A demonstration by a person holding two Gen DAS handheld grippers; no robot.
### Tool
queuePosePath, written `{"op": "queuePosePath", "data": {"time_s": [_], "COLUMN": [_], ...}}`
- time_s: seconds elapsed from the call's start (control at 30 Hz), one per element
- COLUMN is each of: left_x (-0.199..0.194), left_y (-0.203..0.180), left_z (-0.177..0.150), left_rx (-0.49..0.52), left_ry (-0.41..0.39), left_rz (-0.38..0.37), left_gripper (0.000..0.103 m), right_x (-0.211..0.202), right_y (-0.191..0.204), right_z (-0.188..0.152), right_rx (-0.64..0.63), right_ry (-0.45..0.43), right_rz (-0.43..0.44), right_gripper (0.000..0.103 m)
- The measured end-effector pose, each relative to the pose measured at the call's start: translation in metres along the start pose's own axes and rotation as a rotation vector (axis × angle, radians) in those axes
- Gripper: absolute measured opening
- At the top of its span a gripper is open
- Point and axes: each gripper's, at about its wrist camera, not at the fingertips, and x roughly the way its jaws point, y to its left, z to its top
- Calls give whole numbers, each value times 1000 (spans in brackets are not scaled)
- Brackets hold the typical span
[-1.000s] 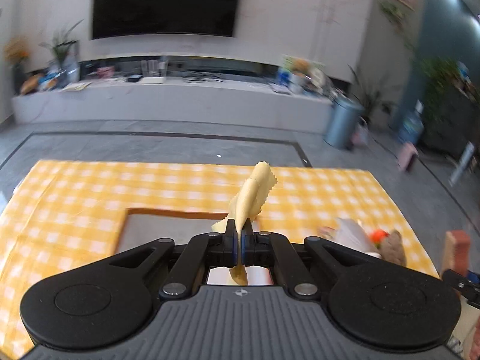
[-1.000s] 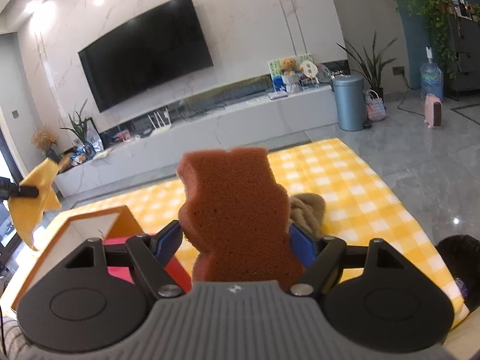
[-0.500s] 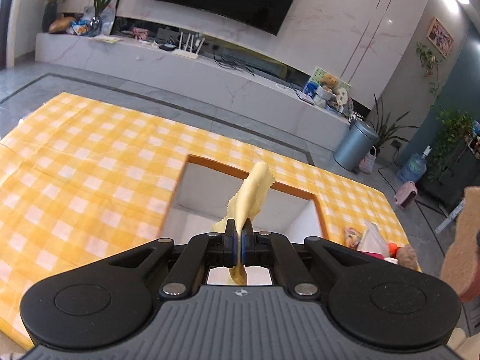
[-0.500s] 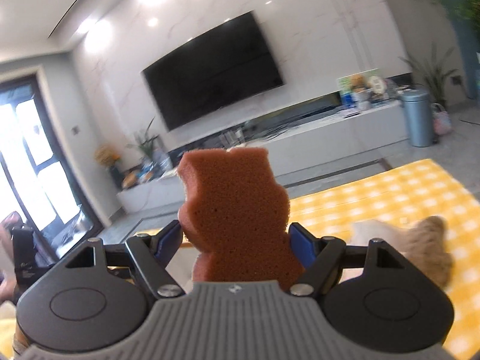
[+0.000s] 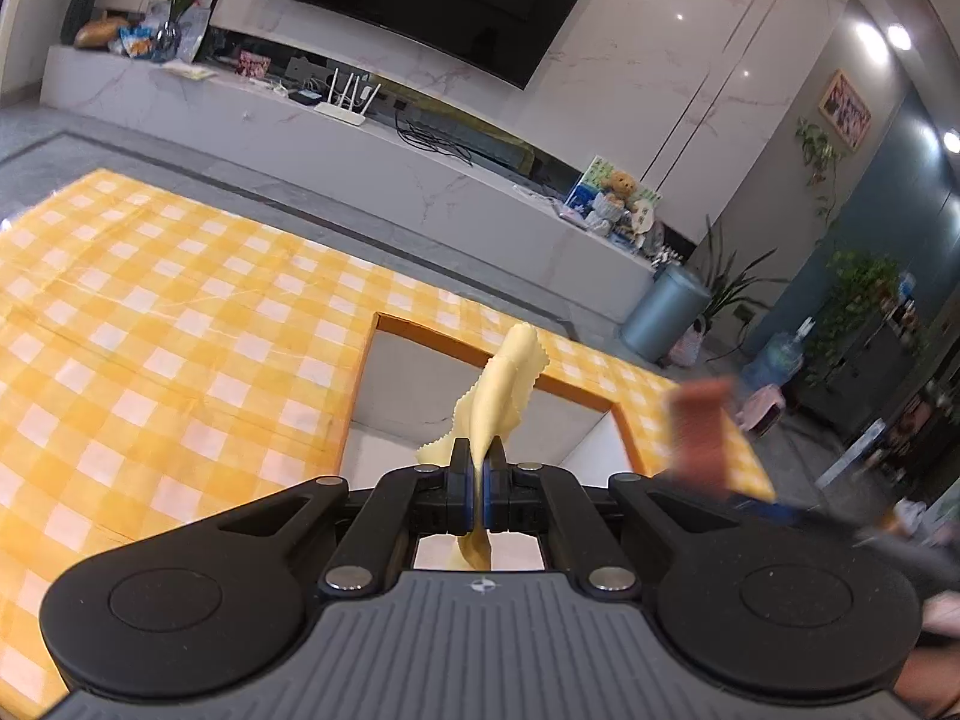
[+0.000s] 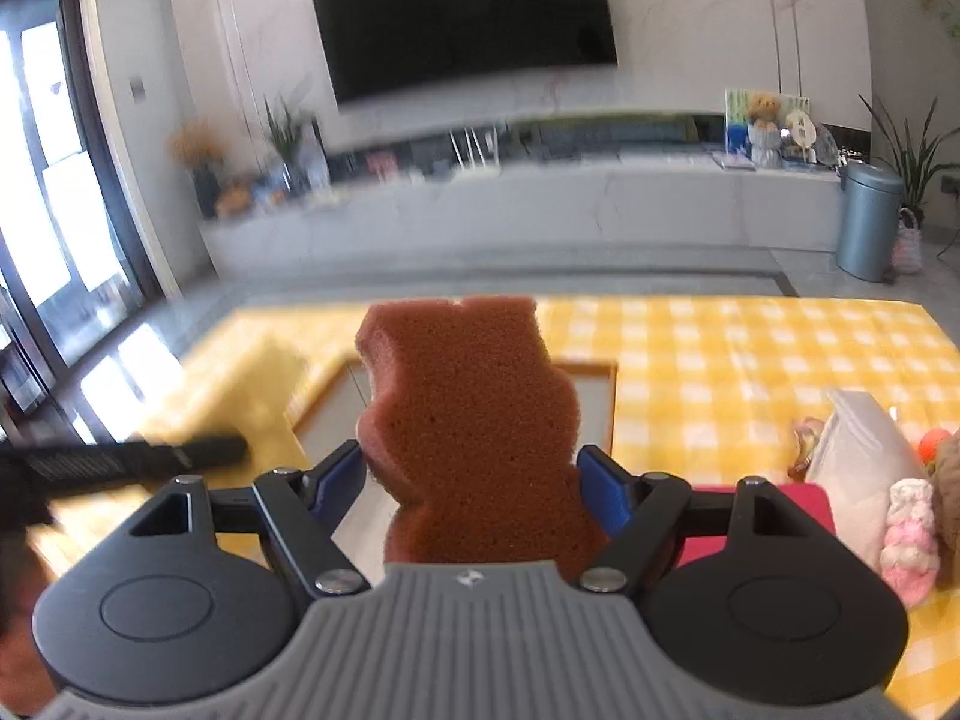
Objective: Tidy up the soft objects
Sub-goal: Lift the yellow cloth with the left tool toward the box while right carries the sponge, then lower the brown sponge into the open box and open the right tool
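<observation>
My left gripper (image 5: 478, 468) is shut on a thin pale yellow cloth (image 5: 501, 387) with zigzag edges, held above an open box (image 5: 420, 396) with orange rims and grey inner walls. My right gripper (image 6: 471, 468) is shut on a brown bear-shaped sponge (image 6: 468, 420), also above the box (image 6: 336, 408). The sponge shows blurred at the right of the left wrist view (image 5: 699, 438). The left gripper and cloth show blurred at the left of the right wrist view (image 6: 264, 384).
A yellow checked tablecloth (image 5: 150, 330) covers the table. At the right of the right wrist view lie a white pouch (image 6: 864, 450), a pink plush (image 6: 909, 534), a brown plush (image 6: 948, 480) and a red item (image 6: 780, 516). A TV wall stands behind.
Both grippers have swung over the box. The right gripper with the sponge has moved left, closer to the left gripper. Both grips are unchanged.
</observation>
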Motion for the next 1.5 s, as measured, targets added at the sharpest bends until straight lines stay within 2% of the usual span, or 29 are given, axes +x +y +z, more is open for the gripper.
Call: {"op": "queuePosePath", "data": {"time_s": [0.07,0.13,0.27,0.33,0.43,0.57,0.63,0.77,0.83,0.9,1.13,1.33,1.43,1.5], "left_x": [-2,-2,-4,-5,-7,-5,-2,7,9,12,12,9,10,9], "left_y": [3,4,4,6,11,19,21,25,25,27,31,30,30,29], "left_z": [0,0,1,2,3,7,9,8,7,5,6,6,6,7], "left_rx": [-9,-7,-5,-7,-12,-37,-39,-57,-66,-71,-81,-89,-82,-82], "left_ry": [-3,0,-13,-20,-30,-36,-33,-8,8,21,22,12,21,15], "left_rz": [-14,-10,22,26,26,32,38,52,59,55,84,87,95,105], "left_gripper": [3,3,3,3,3,3,3,3,3,3,3,3,3,3], "right_x": [13,24,52,68,91,109,115,130,142,152,165,161,160,154], "right_y": [13,20,28,37,49,70,78,87,86,85,85,80,78,74], "right_z": [-8,-13,-12,-10,-9,-17,-25,-39,-40,-43,-46,-45,-44,-40], "right_rx": [-75,-111,-105,-153,-302,-592,-712,-844,-872,-867,-875,-937,-924,-846], "right_ry": [43,71,152,192,240,225,250,301,363,408,428,441,423,388], "right_rz": [-59,-81,-21,7,43,64,115,145,187,193,194,284,271,268], "right_gripper": [76,75,75,75,74,73,73,73,73,73,73,74,80,91]}}
